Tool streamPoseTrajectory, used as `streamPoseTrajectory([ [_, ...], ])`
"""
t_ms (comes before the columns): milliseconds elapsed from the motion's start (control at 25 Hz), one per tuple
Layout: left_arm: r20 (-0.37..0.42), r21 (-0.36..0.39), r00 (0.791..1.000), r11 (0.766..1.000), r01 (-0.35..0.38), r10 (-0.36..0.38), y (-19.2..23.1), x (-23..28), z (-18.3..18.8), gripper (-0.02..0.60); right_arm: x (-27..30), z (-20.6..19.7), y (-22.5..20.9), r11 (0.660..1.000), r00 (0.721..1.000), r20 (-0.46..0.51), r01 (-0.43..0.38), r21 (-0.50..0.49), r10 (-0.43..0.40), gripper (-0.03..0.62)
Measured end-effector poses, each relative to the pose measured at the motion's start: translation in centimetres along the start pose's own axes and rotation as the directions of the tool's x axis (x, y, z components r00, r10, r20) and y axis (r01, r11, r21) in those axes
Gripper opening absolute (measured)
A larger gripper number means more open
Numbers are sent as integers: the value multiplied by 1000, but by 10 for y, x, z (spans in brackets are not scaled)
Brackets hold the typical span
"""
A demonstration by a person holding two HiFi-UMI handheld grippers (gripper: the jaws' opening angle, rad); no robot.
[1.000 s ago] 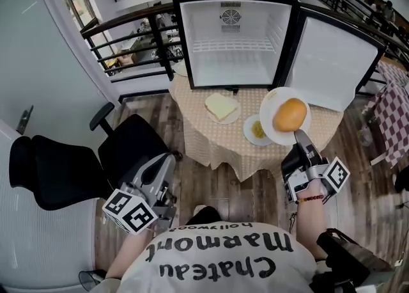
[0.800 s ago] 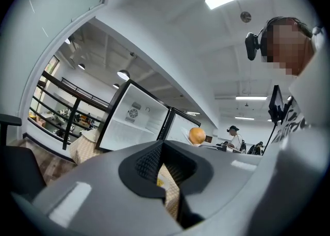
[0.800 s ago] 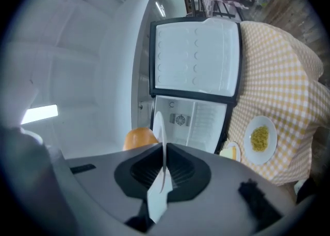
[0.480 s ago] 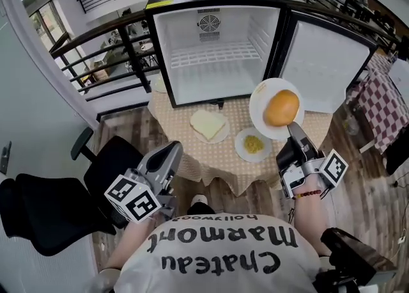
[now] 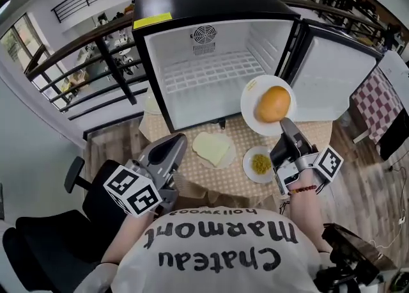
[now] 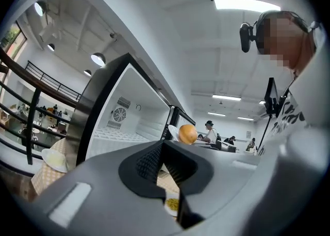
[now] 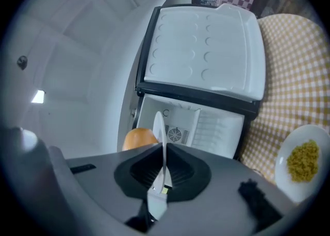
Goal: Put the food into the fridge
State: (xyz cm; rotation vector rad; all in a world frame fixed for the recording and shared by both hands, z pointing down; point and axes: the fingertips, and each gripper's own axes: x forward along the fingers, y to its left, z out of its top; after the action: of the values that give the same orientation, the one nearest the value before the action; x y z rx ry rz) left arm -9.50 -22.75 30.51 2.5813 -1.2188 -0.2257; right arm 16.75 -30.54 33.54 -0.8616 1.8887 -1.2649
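Note:
A black fridge [image 5: 211,74] stands open on the checked table [image 5: 239,141], its door [image 5: 332,80] swung to the right and its white inside bare. My right gripper [image 5: 285,126] is shut on the rim of a white plate [image 5: 252,93] carrying an orange bun [image 5: 273,103], held up in front of the fridge's right side. In the right gripper view the plate's edge [image 7: 159,127] runs between the pads, with the bun [image 7: 138,138] to the left. My left gripper [image 5: 177,141] hangs shut and empty at the table's near left edge. A bread plate [image 5: 211,148] and a plate of yellow food [image 5: 259,164] lie on the table.
A black office chair [image 5: 51,247] stands at the lower left, and a black railing [image 5: 96,61] runs behind the fridge. Another small plate [image 5: 151,103] sits left of the fridge. At the right edge is a checked table [image 5: 377,93], with a black bag [image 5: 351,260] beside me.
The plate with the bun has risen and come closer to the fridge's opening. The view has closed in on the fridge. My left gripper has lifted a little toward the table.

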Motion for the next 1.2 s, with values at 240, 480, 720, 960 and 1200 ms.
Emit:
streamPoseTrajectory([
  [240,-37,16,998,999,51,-50,44,9,8,8,43,-6,-12,997,997,47,60,-44,-58,25],
  [480,-60,-39,995,996,78,-80,80,11,3,8,76,-15,-22,986,990,49,136,-94,-132,25],
  [720,-66,-72,996,995,62,-67,110,4,-4,8,110,-19,-39,972,978,43,209,-109,-205,25],
  [960,-53,-100,998,994,34,-39,133,-2,-5,8,153,-21,-39,953,970,2,237,-188,-241,25],
  [1200,-41,-105,999,994,16,-20,144,-5,-3,8,184,-22,-43,944,968,-32,234,-231,-248,25],
])
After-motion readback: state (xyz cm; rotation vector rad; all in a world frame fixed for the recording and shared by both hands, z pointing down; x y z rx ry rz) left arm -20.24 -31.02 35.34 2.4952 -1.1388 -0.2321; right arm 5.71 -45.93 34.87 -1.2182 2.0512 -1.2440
